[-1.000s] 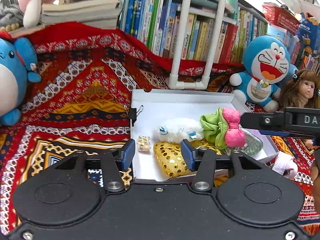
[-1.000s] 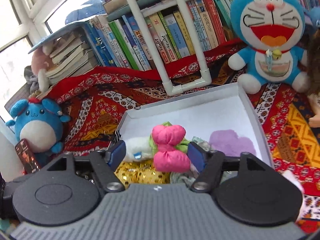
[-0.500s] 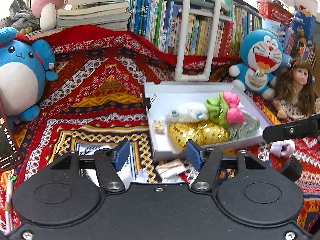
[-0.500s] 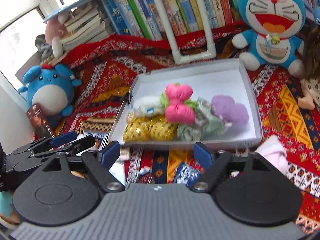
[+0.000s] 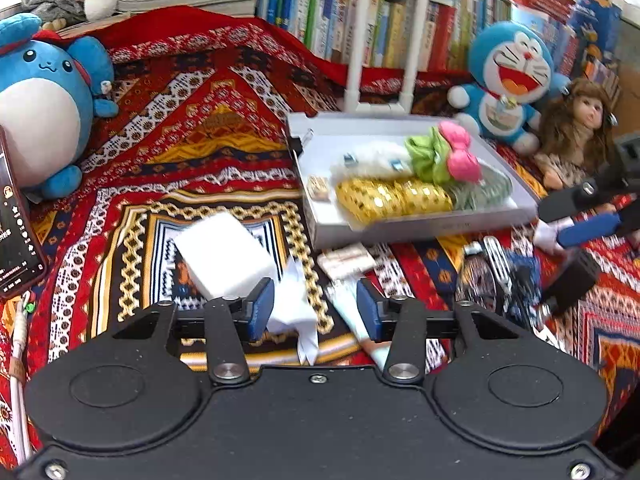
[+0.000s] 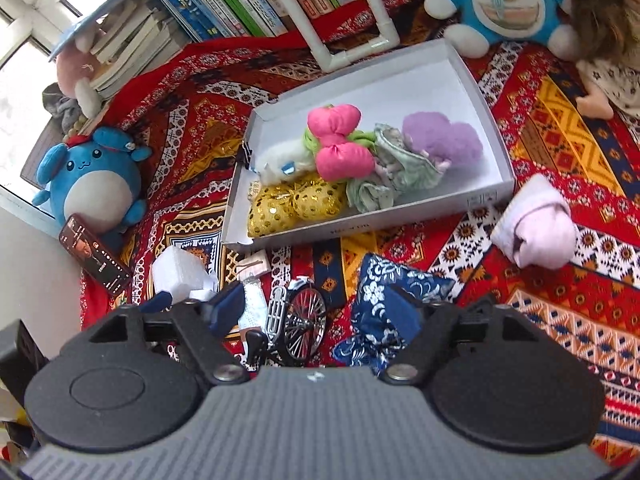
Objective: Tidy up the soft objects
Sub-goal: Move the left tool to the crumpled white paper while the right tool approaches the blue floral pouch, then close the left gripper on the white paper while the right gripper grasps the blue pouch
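- Setting: a red patterned blanket spread in front of a row of books; plush toys ring the work area.
- Left wrist view: the white cardboard tray sits mid-right, holding a gold sequin pouch, a white fluffy toy, a green scrunchie and a pink bow.
- Left gripper: jaws apart, nothing gripped. It hangs low over loose clutter short of the tray: a white foam block just beside its left finger, crumpled white paper between the fingers.
- Change in this view: a second ago the fingers framed the tray contents at close range; now the tray lies well ahead and the foam block has come into sight. The gripper has pulled back.
- Right wrist view: the tray also holds a purple plush and a grey-green cloth.
- Right gripper: jaws wide apart, empty, above a toy bicycle and a blue floral cloth. A rolled pink cloth lies outside the tray, near its right corner.
- Change in this view: earlier the pink bow sat between the fingers; it now rests in the tray and the gripper has backed off.
- Reading: the bow placement looks finished; soft pieces outside the tray, likely the floral and pink cloths, are left to collect.
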`<state>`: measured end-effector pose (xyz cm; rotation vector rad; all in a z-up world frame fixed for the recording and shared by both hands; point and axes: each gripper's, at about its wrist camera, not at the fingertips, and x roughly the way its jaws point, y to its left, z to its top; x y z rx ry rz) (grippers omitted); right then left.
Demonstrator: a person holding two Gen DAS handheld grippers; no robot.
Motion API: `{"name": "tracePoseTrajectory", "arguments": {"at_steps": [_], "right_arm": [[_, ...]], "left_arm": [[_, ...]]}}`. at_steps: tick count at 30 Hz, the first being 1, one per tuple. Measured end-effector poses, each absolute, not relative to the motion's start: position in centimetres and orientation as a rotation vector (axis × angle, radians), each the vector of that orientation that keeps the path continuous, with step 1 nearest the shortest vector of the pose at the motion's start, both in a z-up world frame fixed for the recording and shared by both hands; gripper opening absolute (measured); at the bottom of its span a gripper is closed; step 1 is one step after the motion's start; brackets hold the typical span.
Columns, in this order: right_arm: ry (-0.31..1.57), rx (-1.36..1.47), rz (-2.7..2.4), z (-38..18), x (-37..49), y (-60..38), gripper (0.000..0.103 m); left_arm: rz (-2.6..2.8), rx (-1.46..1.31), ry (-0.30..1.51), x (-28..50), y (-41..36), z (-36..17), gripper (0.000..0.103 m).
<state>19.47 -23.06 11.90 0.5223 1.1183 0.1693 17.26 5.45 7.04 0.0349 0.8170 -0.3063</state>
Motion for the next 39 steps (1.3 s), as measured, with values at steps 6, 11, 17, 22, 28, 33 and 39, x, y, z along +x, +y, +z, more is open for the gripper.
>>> {"name": "tracePoseTrajectory", "arguments": {"at_steps": [6, 11, 17, 22, 28, 33, 39], "right_arm": [[1.175, 0.54, 0.114, 10.8, 19.9, -22.5, 0.069], [1.199, 0.548, 0.035, 9.9, 19.6, -22.3, 0.069], [1.192, 0.573, -0.053, 9.1, 19.0, -22.7, 0.064], [1.215, 0.579, -0.072, 8.3, 18.2, -22.5, 0.062], [1.229, 0.571, -0.091, 7.4, 17.8, -22.4, 0.062], [1.24, 0.563, -0.08, 6.8, 17.7, -22.2, 0.062], [1.253, 0.564, -0.08, 6.1, 17.9, -22.1, 0.062]], "left_arm": [[-0.322, 0.056, 0.83, 16.2, 5.3, 5.8, 0.038], [-0.314, 0.075, 0.809, 15.9, 5.7, 5.0, 0.038], [-0.325, 0.065, 0.795, 15.8, 5.9, 4.3, 0.038], [-0.329, 0.046, 0.798, 16.0, 6.2, 3.9, 0.038], [-0.332, 0.039, 0.798, 16.2, 6.3, 3.6, 0.038], [-0.332, 0.035, 0.794, 16.5, 6.2, 3.4, 0.038], [-0.313, 0.028, 0.789, 16.8, 5.9, 3.1, 0.038]]}}
